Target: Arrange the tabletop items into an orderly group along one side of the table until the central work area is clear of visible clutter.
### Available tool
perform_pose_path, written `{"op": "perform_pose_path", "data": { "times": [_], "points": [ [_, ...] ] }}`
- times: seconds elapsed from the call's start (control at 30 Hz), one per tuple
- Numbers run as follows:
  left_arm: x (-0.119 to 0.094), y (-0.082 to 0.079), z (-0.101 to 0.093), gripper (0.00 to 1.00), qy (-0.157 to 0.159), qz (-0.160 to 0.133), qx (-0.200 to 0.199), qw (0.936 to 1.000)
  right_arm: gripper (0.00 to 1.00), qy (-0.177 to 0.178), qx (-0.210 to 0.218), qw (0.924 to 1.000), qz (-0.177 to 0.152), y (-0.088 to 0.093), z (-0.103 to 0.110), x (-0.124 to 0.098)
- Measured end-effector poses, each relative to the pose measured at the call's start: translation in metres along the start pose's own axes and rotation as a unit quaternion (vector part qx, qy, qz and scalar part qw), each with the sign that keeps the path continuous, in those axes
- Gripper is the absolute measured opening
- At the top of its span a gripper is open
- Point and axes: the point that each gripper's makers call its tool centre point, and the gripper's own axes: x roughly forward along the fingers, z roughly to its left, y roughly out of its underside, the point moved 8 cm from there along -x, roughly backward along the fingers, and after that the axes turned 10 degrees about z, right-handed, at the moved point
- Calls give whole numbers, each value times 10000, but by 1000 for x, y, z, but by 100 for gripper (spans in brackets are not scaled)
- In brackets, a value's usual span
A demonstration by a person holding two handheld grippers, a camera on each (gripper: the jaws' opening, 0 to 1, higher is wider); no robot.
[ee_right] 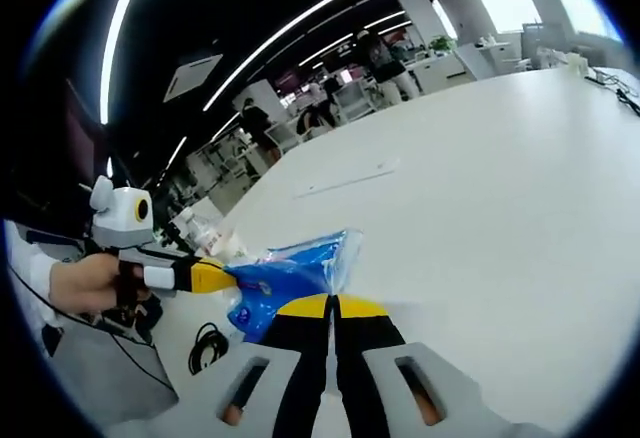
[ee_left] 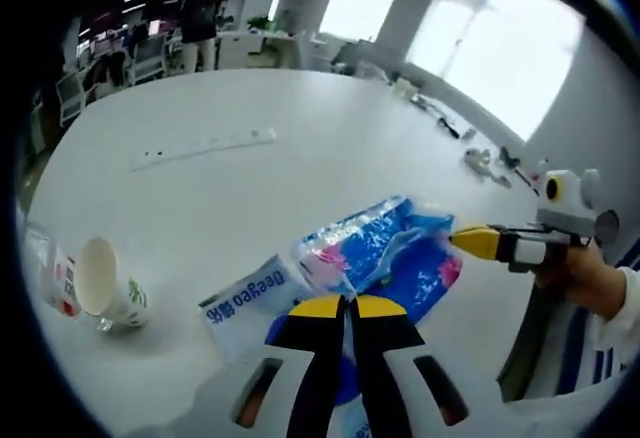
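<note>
White table [ee_left: 300, 108]: broad, round-edged, mostly bare across the middle; office desks and bright windows well beyond its far edge.

Blue-and-white plastic packet [ee_left: 385, 253], landmark for the rest: crinkled, glossy, lifted off the table top, stretched between both grippers. Same packet in the right gripper view [ee_right: 290, 278], blue film bunched and hanging clear of the table.

Left gripper [ee_left: 347, 305]: black jaws with yellow tips, pressed together on the near edge of the packet, no gap between them. Seen from the right gripper view as the yellow-tipped tool [ee_right: 215, 276] coming in from the left, tip pinching the packet's corner, a person's hand [ee_right: 85, 283] wrapped around its handle.

Right gripper [ee_right: 330, 306]: jaws closed tight on the packet's near edge. In the left gripper view it enters from the right [ee_left: 470, 242], yellow tip biting the packet's far side, held by a hand [ee_left: 575, 278] with a white sleeve.

White label strip [ee_left: 245, 303] with blue print: just beside the packet, on its near-left side; cannot tell whether joined to it.

Paper cup [ee_left: 105, 283]: tipped on its side on the table, well left of the packet, open mouth facing the camera, another small printed container touching it on the left.

White power strip [ee_left: 205, 146]: flat on the table, well beyond the packet.

Small cluttered items [ee_left: 490, 163]: far right of the packet, near the table edge, too small to identify.
</note>
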Motion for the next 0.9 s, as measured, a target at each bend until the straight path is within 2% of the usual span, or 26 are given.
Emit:
{"op": "perform_pose_path", "data": {
  "times": [0.23,0.67,0.9],
  "points": [
    [11,-15,-5,0,2,69,316,9995,0,88,39,9999,-50,-3,-7,-5],
    [31,-27,-14,0,28,79,317,9995,0,258,224,9993,-175,-7,-26,-11],
    [42,-27,-19,0,76,102,191,9997,0,317,278,9988,-232,-9,-36,-14]
  ]
}}
